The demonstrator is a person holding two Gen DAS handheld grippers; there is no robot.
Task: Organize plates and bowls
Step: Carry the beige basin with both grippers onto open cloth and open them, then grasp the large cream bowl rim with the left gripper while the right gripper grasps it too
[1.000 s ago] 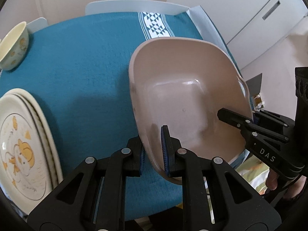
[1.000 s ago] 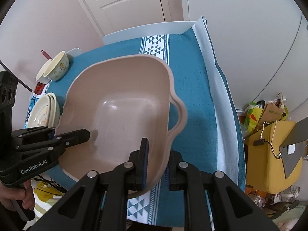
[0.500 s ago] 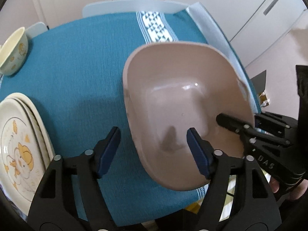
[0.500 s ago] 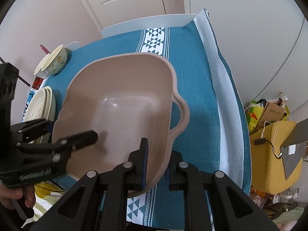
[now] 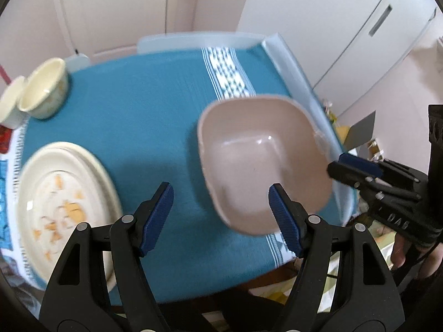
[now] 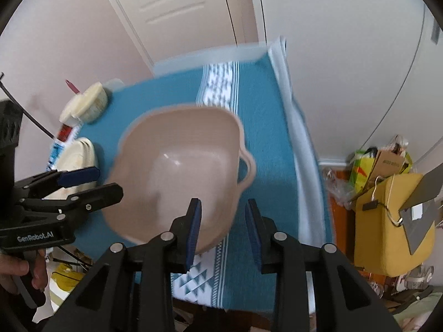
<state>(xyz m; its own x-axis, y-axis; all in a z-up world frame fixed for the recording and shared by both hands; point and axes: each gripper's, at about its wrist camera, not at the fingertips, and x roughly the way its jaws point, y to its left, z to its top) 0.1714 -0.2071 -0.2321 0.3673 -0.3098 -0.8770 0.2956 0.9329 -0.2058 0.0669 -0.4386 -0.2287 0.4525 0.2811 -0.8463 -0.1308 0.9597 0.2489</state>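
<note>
A beige plastic basin point(image 5: 260, 163) with a side handle rests on the teal tablecloth point(image 5: 144, 116), near the table's right front corner; it also shows in the right wrist view point(image 6: 177, 171). My left gripper point(image 5: 221, 215) is open and empty, above and in front of the basin's near left rim. My right gripper point(image 6: 224, 224) is open and empty, drawn back from the basin's near rim. A stack of cream plates point(image 5: 61, 202) with an orange cartoon print lies at the left. Two cream bowls point(image 5: 44, 91) sit at the far left.
The right gripper point(image 5: 387, 182) appears at the right edge of the left wrist view. The left gripper point(image 6: 55, 196) appears at the left of the right wrist view. A yellow bag point(image 6: 387, 221) and clutter stand on the floor right of the table. A door point(image 6: 177, 8) is behind.
Both grippers let go of the basin and pulled back. The left opened first, then the right. The basin now sits on the cloth.
</note>
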